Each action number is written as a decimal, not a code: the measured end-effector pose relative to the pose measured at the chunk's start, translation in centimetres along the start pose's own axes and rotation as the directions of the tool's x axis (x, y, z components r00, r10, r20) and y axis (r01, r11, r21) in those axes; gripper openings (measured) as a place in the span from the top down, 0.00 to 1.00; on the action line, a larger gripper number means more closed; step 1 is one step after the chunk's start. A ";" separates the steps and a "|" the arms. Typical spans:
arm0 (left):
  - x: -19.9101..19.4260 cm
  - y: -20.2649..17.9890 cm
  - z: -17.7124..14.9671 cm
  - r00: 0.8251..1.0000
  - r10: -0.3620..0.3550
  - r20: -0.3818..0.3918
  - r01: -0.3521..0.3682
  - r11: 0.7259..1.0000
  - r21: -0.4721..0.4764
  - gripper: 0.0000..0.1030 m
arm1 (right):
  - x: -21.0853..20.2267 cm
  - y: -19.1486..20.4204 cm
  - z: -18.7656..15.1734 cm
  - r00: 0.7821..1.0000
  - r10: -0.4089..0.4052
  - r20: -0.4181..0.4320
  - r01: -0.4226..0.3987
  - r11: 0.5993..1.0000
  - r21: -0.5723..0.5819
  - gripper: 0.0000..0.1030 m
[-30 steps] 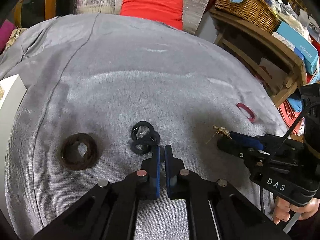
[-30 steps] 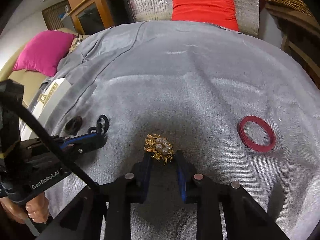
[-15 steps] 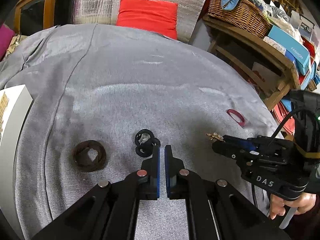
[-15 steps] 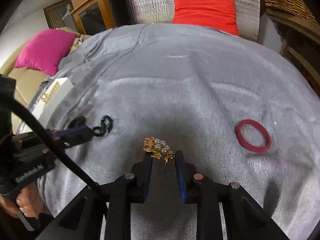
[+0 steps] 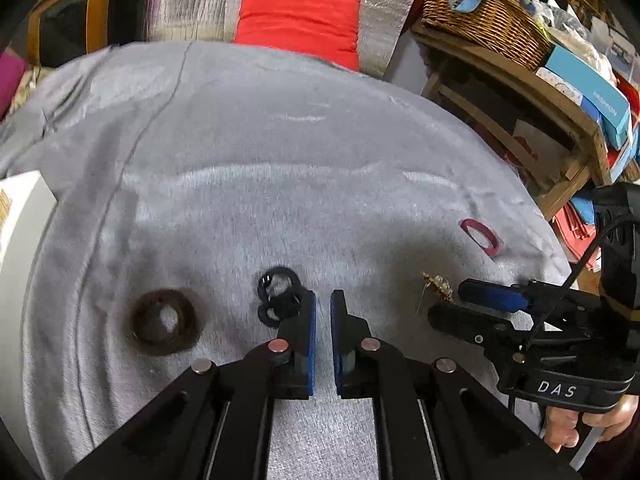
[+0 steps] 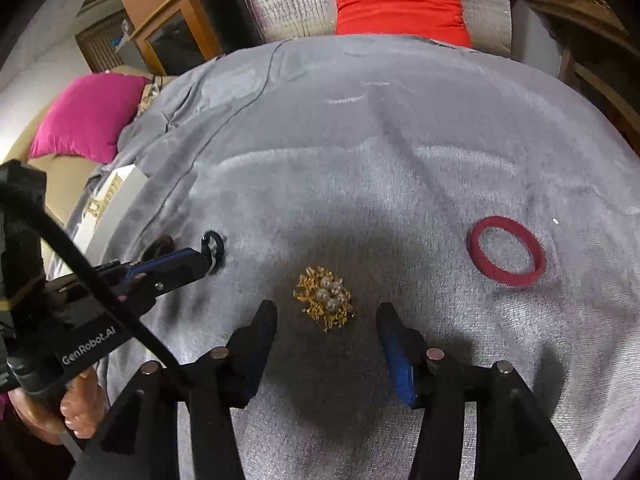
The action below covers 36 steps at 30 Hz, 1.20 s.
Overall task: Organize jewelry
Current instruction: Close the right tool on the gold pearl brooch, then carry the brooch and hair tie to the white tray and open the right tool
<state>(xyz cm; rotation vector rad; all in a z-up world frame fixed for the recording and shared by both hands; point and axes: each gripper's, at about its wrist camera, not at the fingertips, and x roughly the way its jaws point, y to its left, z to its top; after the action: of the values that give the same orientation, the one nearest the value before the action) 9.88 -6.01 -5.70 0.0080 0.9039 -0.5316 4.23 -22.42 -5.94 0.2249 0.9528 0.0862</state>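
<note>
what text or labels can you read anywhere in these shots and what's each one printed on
"DAS": white letters on the black body of the right gripper, seen from the left wrist view.
"GenRobot.AI": white letters on the black body of the left gripper, seen from the right wrist view.
"FASHION": small print on the edge of the blue box on the wooden shelf.
Other boxes on that shelf carry print too blurred to read.

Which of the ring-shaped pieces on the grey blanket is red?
The thin red ring, lying alone at the right. The thick brown ring and black linked rings are dark.
</note>
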 end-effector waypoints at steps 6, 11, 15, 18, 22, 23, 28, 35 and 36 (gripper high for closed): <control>-0.4 1.3 0.5 0.998 0.048 0.029 -0.046 0.998 -0.042 0.57 | 1.0 0.1 0.0 1.000 -0.012 0.001 0.012 1.000 0.016 0.55; 0.6 2.1 0.3 0.998 0.064 -0.011 -0.065 0.996 -0.062 0.55 | 1.4 0.6 0.2 1.000 -0.019 0.007 0.019 1.000 -0.002 0.67; 1.2 1.2 0.1 0.997 0.068 -0.025 -0.069 0.998 -0.015 0.55 | 1.4 0.8 0.2 0.999 -0.029 0.015 0.030 0.999 -0.023 0.76; 1.6 0.9 -0.1 0.996 0.079 -0.031 -0.079 0.997 0.003 0.66 | 1.1 0.9 0.1 0.999 -0.037 0.025 0.038 0.999 -0.032 0.79; 1.9 0.8 -0.2 0.996 0.077 -0.038 -0.077 0.997 0.013 0.77 | 0.8 0.6 0.1 0.999 -0.033 0.031 0.033 0.999 -0.017 0.81; 1.9 0.7 -0.2 0.996 0.081 -0.035 -0.080 0.997 0.021 0.81 | 0.8 0.5 0.1 0.999 -0.033 0.031 0.033 0.999 -0.017 0.82; 1.4 0.7 -0.2 0.997 0.075 -0.018 -0.075 0.997 0.019 0.87 | 0.4 0.7 0.2 0.999 -0.027 0.041 0.028 0.999 -0.018 0.82; -0.1 0.9 -0.3 0.998 0.054 0.010 -0.054 0.998 0.009 0.88 | 0.0 1.4 0.4 0.999 -0.011 0.053 0.013 1.000 -0.021 0.82; -0.5 0.9 -0.3 0.999 0.051 0.019 -0.051 0.999 0.005 0.88 | -0.1 1.5 0.4 0.998 -0.010 0.057 0.011 1.000 -0.020 0.82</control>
<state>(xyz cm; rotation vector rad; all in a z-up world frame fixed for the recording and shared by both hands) 9.81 -4.91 -5.71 0.0312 0.8817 -0.4865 4.55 -21.02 -5.34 0.2023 0.8962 0.0796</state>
